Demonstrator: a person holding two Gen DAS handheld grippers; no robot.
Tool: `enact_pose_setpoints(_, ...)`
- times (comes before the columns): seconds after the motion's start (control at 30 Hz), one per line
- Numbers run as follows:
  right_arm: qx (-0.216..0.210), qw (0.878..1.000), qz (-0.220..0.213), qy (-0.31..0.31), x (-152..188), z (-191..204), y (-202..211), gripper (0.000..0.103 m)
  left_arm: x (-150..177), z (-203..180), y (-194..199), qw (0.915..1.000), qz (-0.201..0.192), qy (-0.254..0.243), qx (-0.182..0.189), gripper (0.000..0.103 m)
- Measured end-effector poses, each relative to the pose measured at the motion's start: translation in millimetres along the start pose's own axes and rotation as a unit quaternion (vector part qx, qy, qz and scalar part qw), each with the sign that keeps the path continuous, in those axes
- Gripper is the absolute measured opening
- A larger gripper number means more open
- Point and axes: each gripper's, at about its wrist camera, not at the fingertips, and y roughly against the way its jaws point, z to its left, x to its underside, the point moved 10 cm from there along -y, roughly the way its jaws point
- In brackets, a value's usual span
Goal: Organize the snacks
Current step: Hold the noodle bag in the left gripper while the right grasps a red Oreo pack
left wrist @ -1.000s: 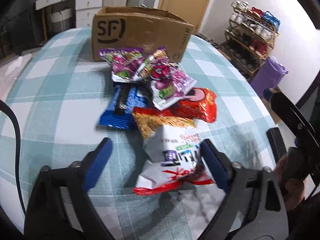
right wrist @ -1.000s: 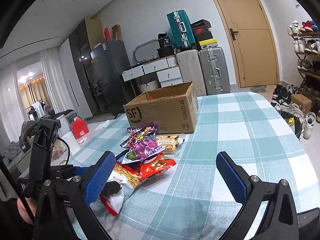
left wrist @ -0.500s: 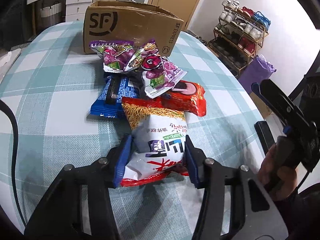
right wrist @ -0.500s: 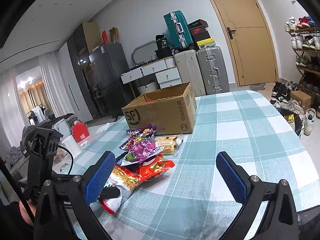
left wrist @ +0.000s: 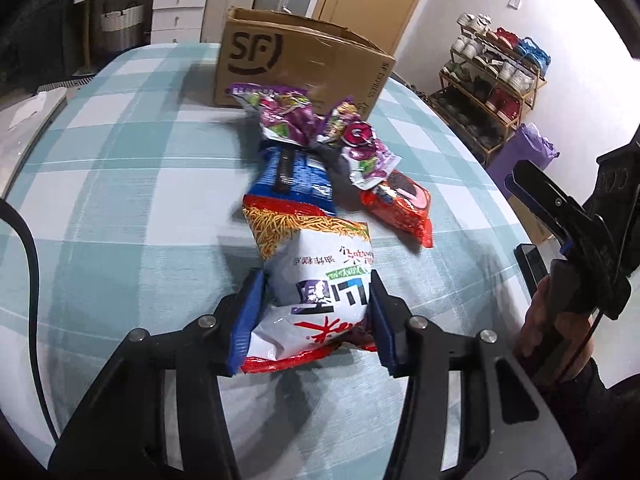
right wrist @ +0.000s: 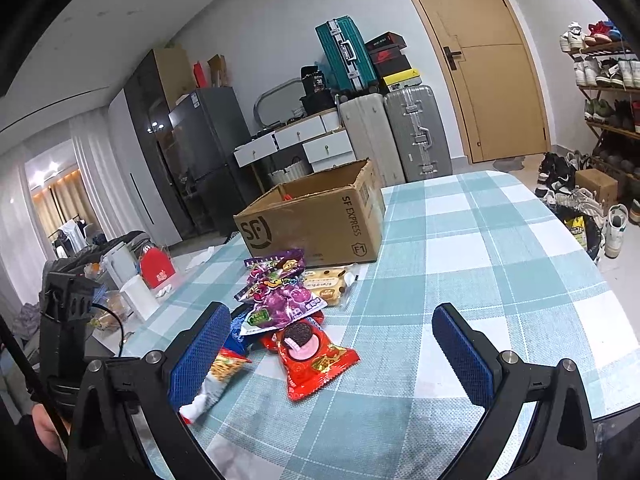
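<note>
My left gripper (left wrist: pixel 312 320) is shut on a white and red noodle-snack bag (left wrist: pixel 316 276), holding its near end just above the table. Beyond it lie a blue packet (left wrist: pixel 296 180), purple candy bags (left wrist: pixel 288 116) and a red cookie packet (left wrist: pixel 400 208). The open SF cardboard box (left wrist: pixel 296 64) stands behind them. My right gripper (right wrist: pixel 332 348) is open and empty above the table, with the red cookie packet (right wrist: pixel 312 356) and purple bags (right wrist: pixel 280 300) ahead of it. The held bag (right wrist: pixel 212 384) shows behind its left finger. The box (right wrist: pixel 316 220) is further back.
A beige biscuit packet (right wrist: pixel 328 284) lies beside the purple bags. The table has a teal checked cloth (right wrist: pixel 480 260). A shoe rack (left wrist: pixel 496 76) and purple bag (left wrist: pixel 520 160) stand to the right off the table. Suitcases (right wrist: pixel 400 132) and a door are behind.
My left gripper closed on the noodle-snack bag and has begun lifting and pulling it off the pile. The right gripper stayed open and tilted down slightly toward the snacks.
</note>
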Motion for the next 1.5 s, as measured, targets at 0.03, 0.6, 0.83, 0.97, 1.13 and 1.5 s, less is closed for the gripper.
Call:
enact_pose_setpoints(0.03,0.001,1.000,0.002,-0.001,0.1,-0.5,-0.8,0.103,0.9,2.5,1.3,1.0000,-0.002,0.002,-0.002,0.047)
enact_pose_setpoints(0.6,-0.020,0.995,0.092,0.030,21.7,13.8,-37.6,0.103,7.9,29.4,8.3,0.9971,-0.028,0.050,0.049,0.047)
enact_pose_setpoints(0.83,-0.017,0.984,0.150,0.090,35.4,21.5,-64.2,0.103,7.6,30.5,8.0,0.9959,-0.029,0.058,0.062,0.048)
enact_pose_setpoints(0.97,-0.017,0.973,0.190,0.130,42.9,26.5,-84.3,0.103,7.8,27.7,6.7,0.9972,-0.029,0.046,0.052,0.048)
enact_pose_setpoints(1.13,-0.025,0.959,0.223,0.171,53.3,35.4,-104.4,0.095,8.0,30.0,6.5,0.9961,-0.027,0.055,0.064,0.048)
enact_pose_setpoints(1.5,-0.003,0.946,0.247,0.208,63.4,35.9,-117.7,0.045,8.5,28.6,4.2,0.9960,-0.023,0.057,0.066,0.048)
